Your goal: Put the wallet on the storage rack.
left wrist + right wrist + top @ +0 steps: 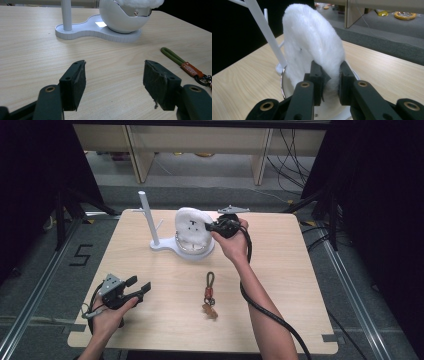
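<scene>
Right tool (331,82): your arm extended, jaws clamped on the fluffy lid (317,47), raised above the white bowl (120,20).
Left tool (115,85): jaws apart, resting near the bowl, on the worktop (165,285).

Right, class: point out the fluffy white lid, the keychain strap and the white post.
fluffy white lid (317,37), right gripper view, its plush edge.
keychain strap (209,281), high view, its green loop.
white post (148,217), high view, mid-shaft.
</scene>
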Demonstrator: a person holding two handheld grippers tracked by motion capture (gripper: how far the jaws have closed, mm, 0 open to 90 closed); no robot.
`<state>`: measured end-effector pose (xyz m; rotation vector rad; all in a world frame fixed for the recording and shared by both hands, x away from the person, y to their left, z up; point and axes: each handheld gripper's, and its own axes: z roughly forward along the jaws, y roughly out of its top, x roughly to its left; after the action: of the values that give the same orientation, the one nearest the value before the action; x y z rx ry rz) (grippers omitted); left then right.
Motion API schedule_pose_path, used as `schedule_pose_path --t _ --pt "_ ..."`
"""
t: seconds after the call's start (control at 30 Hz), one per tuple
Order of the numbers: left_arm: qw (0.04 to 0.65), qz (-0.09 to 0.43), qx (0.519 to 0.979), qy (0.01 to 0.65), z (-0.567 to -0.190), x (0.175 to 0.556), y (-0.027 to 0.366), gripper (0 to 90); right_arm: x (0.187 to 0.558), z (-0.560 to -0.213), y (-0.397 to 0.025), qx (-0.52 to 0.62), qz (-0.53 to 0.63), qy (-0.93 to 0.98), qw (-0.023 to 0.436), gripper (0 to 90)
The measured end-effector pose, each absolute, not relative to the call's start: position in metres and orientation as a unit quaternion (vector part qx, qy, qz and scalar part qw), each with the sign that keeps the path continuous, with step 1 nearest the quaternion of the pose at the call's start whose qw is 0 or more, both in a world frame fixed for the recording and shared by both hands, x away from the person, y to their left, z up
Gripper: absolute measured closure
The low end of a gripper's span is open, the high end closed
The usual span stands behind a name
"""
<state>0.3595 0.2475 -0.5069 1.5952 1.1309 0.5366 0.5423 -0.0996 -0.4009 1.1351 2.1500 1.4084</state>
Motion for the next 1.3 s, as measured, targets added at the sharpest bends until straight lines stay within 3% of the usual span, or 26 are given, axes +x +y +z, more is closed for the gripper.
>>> schedule_pose_path --t 0.5,0.7,0.77,0.97,1.3 --pt "0.527 0.224 0.670 0.473 -0.508 0.359 0.247 34.2 0.545 -0.417 -0.092 0.392 0.477 0.764 0.189 75.4" --pt "0.527 0.224 0.670 0.473 -0.508 0.359 0.247 34.2 0.545 -0.419 -0.092 0.397 0.462 0.767 0.202 63.6" --pt "0.527 0.224 0.670 0.473 -0.508 0.359 0.247 34.2 0.546 -0.419 -0.093 0.405 0.465 0.762 0.199 54.9" --pt "0.526 0.224 0.671 0.473 -0.508 0.359 0.246 34.2 0.546 -0.416 -0.098 0.416 0.464 0.755 0.205 45.9" --pt "0.528 0.224 0.671 0.470 -0.507 0.359 0.246 34.1 0.541 -0.409 -0.104 0.424 0.486 0.738 0.199 42.2"
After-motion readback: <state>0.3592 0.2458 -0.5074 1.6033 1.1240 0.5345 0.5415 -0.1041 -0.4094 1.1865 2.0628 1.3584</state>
